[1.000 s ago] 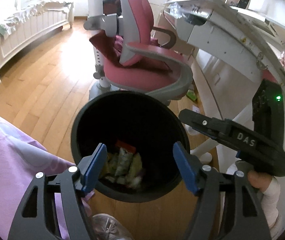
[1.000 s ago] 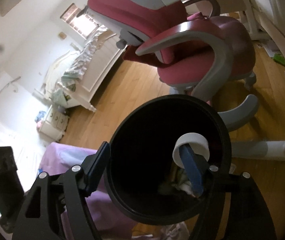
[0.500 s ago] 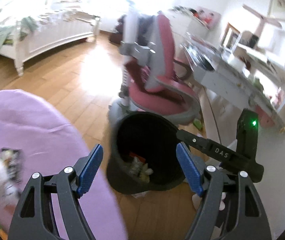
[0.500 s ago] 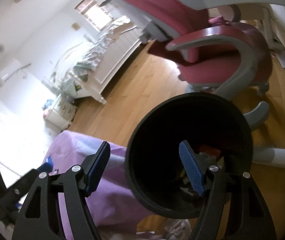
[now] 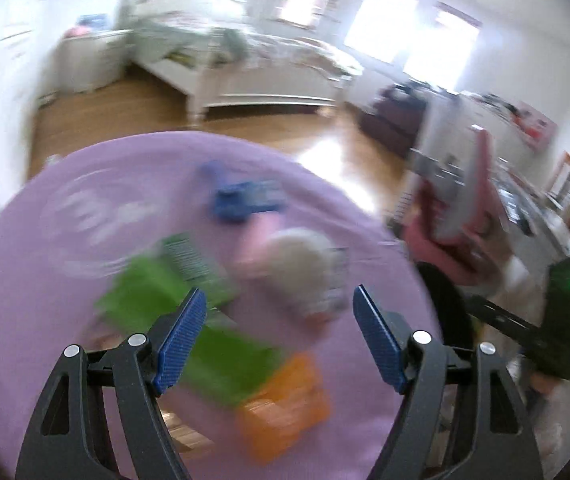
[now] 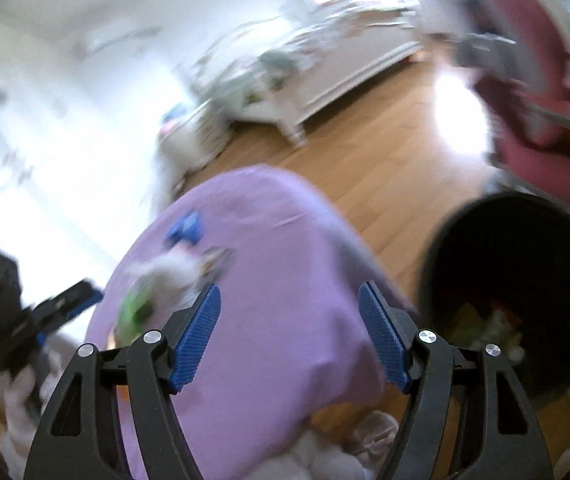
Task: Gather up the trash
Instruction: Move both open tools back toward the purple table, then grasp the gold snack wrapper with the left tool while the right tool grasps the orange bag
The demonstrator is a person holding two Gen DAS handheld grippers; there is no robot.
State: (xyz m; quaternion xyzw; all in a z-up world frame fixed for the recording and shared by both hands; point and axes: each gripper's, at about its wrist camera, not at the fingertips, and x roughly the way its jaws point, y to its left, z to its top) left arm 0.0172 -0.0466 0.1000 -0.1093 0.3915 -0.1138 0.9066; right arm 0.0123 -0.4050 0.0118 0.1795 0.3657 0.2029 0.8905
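Observation:
My left gripper [image 5: 279, 338] is open and empty, hovering over a round purple-covered table [image 5: 45, 300]. On the table lie green wrappers [image 5: 153, 288], an orange packet [image 5: 285, 404], a white crumpled wad [image 5: 301, 268] and a blue item [image 5: 241, 200], all blurred. My right gripper [image 6: 291, 338] is open and empty over the table's right side [image 6: 277, 360]. The black trash bin [image 6: 517, 240] stands on the floor to the right, with wrappers [image 6: 493, 324] inside. The left gripper also shows in the right wrist view [image 6: 69, 300] at far left.
A pink and grey desk chair [image 6: 545, 112] stands behind the bin. A white bed [image 5: 253, 72] is across the wooden floor [image 6: 385, 152]. The right gripper's body [image 5: 561, 328] shows at the right of the left wrist view.
Both grippers swung left, from over the bin to over the purple table. The white roll that was on the right gripper's finger a second ago is gone.

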